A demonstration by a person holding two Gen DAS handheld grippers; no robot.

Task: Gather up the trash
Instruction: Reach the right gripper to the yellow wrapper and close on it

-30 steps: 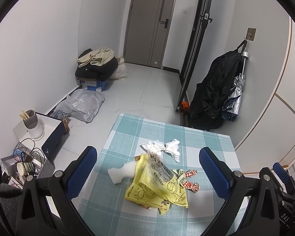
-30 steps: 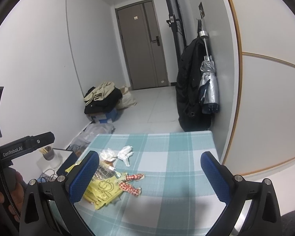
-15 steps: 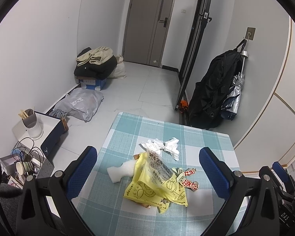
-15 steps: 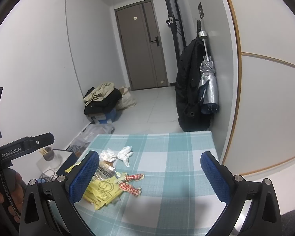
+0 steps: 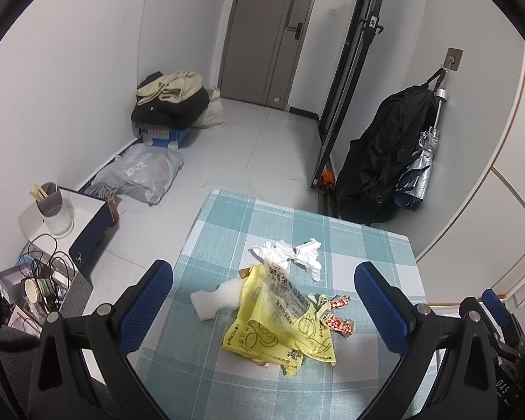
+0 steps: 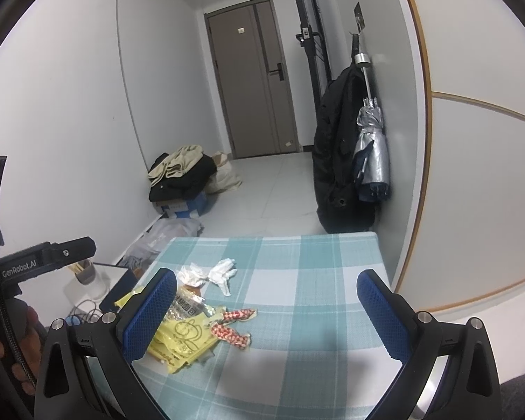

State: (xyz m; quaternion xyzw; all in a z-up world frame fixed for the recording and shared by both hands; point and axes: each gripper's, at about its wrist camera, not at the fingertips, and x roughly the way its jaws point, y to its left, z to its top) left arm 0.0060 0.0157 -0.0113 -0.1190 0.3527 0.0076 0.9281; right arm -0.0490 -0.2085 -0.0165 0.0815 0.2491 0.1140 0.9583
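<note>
While both grippers hang above the checked table [image 5: 367,245], neither holds anything: the left gripper [image 5: 262,301] has its blue pads spread wide, and the right gripper [image 6: 266,311] is parted just as far.

All the trash lies in one heap on the cloth. From the left gripper it sits straight ahead and below, framed between the two fingers: a yellow bag [image 5: 280,325] on top, a white foam piece [image 5: 213,301] poking out toward the left finger, crumpled tissues [image 5: 290,253] just beyond the bag, and red-patterned wrappers [image 5: 336,315] touching the bag on the side of the right finger.

From the right gripper the same heap lies off to the left, partly behind its left finger [image 6: 150,315], with bare cloth ahead of its centre.

So the left gripper looks the nearer and better lined up. The bag's long axis runs roughly away from that gripper, slanting a little toward its right finger, so the fingers would straddle it across its narrow width. No bin shows in either view.
</note>
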